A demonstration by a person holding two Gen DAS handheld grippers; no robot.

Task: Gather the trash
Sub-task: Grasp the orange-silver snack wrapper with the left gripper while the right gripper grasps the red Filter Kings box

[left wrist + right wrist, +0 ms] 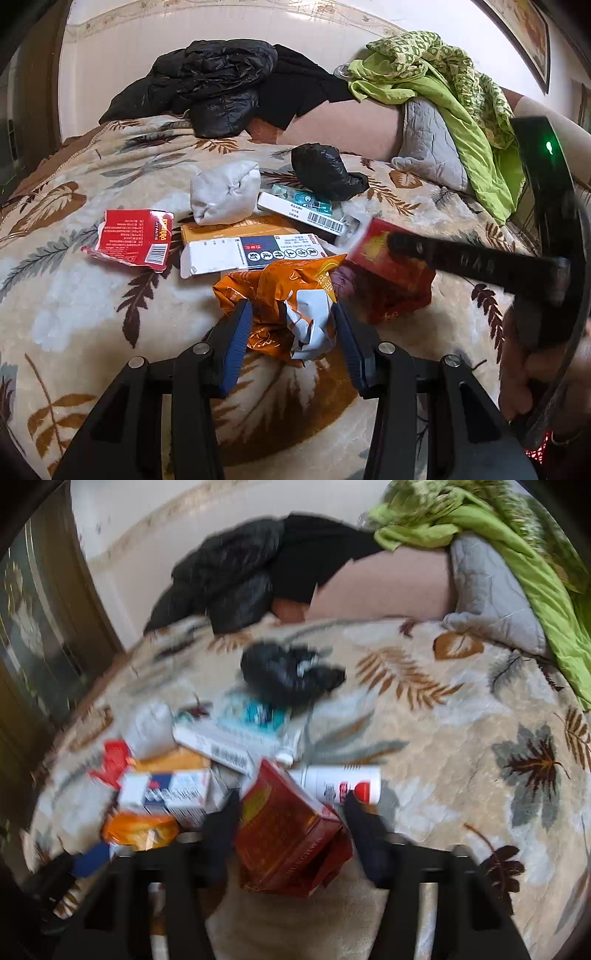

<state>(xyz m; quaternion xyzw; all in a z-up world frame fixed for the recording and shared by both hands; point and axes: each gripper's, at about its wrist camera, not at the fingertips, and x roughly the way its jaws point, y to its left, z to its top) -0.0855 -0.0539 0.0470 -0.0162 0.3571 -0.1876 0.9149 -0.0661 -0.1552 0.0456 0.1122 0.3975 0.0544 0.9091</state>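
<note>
Trash lies piled on a leaf-patterned blanket [92,295]. My left gripper [293,321] is open, its blue pads either side of a crumpled orange snack wrapper [291,295]. My right gripper [291,812] is open around a dark red box [288,830], which also shows in the left wrist view [384,258]. Whether its fingers touch the box is blurred. Other trash: a torn red packet [135,236], a white and navy box [251,253], a white wad [223,192], a black bag [325,170], a white tube [343,782].
A black jacket [221,85] and green cloth [443,85] over a grey quilt [428,147] lie at the back against the wall. A long white barcode box [303,212] rests in the pile. A dark door [44,627] is at the left.
</note>
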